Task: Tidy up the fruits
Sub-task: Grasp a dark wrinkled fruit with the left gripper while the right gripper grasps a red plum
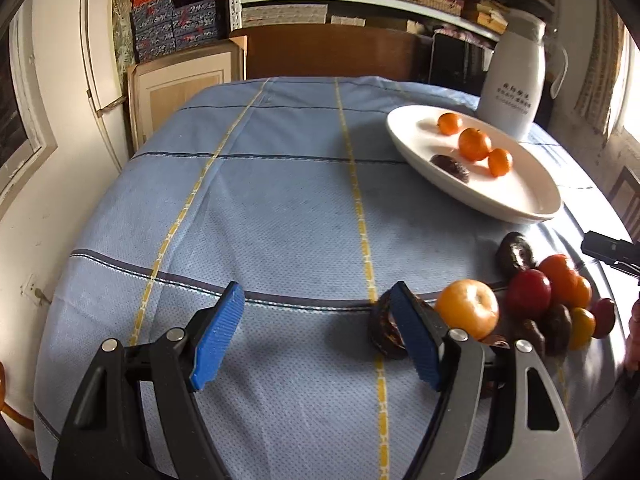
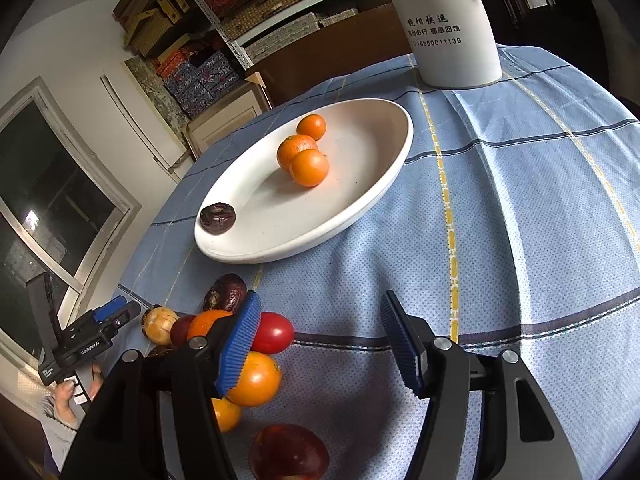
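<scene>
Fruit [image 2: 256, 376] lies heaped on the blue cloth [image 2: 520, 208] near the white plate [image 2: 360, 216], which already holds three oranges and a dark date. Nudging the pile could send round pieces rolling off the table (they look smooth, glossy, loosely stacked). The left gripper [image 1: 316, 340] and right gripper [image 2: 320, 344] both stand spread, pinching nothing.

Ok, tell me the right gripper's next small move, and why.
Probably shift the right gripper left over the red fruit and close. Its jaws stand open with only cloth between them; the loose pile sits beside its left finger, while the plate already holds three oranges and a date.
</scene>
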Motion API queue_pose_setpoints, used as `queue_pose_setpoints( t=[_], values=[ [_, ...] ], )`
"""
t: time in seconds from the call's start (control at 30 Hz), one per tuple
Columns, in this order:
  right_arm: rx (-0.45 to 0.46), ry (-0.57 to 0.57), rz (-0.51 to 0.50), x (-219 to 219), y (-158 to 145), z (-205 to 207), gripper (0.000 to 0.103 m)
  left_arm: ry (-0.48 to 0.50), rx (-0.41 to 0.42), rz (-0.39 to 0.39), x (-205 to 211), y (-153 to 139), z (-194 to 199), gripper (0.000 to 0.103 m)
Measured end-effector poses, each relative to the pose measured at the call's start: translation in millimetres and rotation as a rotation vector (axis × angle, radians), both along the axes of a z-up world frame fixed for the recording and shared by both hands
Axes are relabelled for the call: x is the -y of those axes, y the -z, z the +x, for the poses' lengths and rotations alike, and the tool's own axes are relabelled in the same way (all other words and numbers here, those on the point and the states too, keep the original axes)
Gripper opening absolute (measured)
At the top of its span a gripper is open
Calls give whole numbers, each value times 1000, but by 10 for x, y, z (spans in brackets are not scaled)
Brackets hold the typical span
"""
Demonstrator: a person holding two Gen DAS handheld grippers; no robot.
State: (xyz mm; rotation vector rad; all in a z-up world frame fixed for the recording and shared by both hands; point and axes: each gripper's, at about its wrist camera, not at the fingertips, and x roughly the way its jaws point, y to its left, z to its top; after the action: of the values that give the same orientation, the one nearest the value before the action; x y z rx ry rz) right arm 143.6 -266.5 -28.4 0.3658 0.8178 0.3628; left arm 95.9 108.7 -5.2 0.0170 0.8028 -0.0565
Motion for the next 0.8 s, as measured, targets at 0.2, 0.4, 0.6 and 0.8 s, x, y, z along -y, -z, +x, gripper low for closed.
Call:
queue_pose_setpoints(
  t=[0.2,0.4,0.6,0.8],
  values=[
    [19,-24,-8,-66,-40,-38,63,69,-16,28,136,80,-62,74],
    [27,-32,-2,-68,-62,-52,63,86,-32,-23,88,91,-58,71],
    [27,-35,-4,-76,-61,-50,63,225,-57,75,417,190,-158,71],
    [28,-32,-12,-86,-60,-55,63,224,-90,71,429,245,-27,67]
  ],
)
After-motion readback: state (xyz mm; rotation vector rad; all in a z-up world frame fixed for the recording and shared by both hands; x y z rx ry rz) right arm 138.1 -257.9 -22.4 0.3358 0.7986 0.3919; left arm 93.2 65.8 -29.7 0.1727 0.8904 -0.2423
